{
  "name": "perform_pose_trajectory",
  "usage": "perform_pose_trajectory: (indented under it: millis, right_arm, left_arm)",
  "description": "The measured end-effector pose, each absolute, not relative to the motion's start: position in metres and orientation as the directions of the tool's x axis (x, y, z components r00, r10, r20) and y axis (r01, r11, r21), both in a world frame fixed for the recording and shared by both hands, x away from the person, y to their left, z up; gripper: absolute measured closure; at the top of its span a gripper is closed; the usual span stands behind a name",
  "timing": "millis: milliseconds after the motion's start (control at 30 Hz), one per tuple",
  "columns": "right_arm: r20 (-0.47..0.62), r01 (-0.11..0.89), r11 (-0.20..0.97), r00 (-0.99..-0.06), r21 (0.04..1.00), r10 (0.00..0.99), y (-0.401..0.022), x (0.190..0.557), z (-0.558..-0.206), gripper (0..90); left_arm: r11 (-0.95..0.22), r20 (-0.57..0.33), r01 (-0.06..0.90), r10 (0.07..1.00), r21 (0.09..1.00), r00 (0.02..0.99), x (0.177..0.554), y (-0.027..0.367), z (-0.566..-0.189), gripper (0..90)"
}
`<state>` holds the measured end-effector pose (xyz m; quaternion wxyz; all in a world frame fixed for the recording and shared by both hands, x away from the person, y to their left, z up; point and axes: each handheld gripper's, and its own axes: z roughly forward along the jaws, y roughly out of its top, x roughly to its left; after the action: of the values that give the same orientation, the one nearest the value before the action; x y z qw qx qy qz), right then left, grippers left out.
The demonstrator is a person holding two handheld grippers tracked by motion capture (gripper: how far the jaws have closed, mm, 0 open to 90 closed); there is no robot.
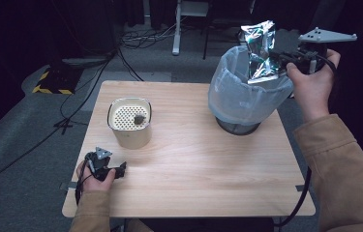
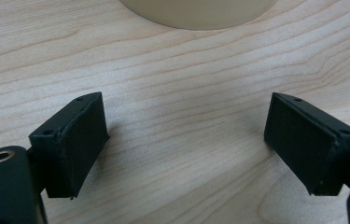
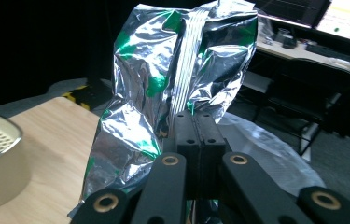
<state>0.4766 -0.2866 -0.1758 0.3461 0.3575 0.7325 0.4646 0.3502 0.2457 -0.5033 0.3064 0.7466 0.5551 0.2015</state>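
Crinkled silver foil bag sits clamped between the closed jaws of the right gripper, held above the plastic-lined round bin. Left gripper rests on the wooden table, jaws apart, nothing between.

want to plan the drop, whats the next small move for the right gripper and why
Probably lower the foil bag a little into the bin, then open. The right gripper is shut on the bag, which already hangs over the bin's lined mouth, so a short descent should land it inside.

Dark room, grey carpet, cables
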Motion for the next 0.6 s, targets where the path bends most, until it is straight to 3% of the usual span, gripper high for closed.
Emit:
perform_pose_trajectory:
  millis: [300,600]
  right_arm:
    - [-0.186,0.259,0.32,-0.434,0.912,0.882,-0.294,0.507,-0.182,90.0]
    - [-0.211,0.324,0.363,-0.42,0.874,0.883,-0.286,0.53,-0.203,90.0]
  left_arm:
    - [-0.195,-0.039,0.708,0.953,0.679,0.3,0.353,0.245,-0.503,11.6]
    - [-0.199,-0.036,0.707,0.953,0.679,0.302,0.352,0.245,-0.503,11.7]
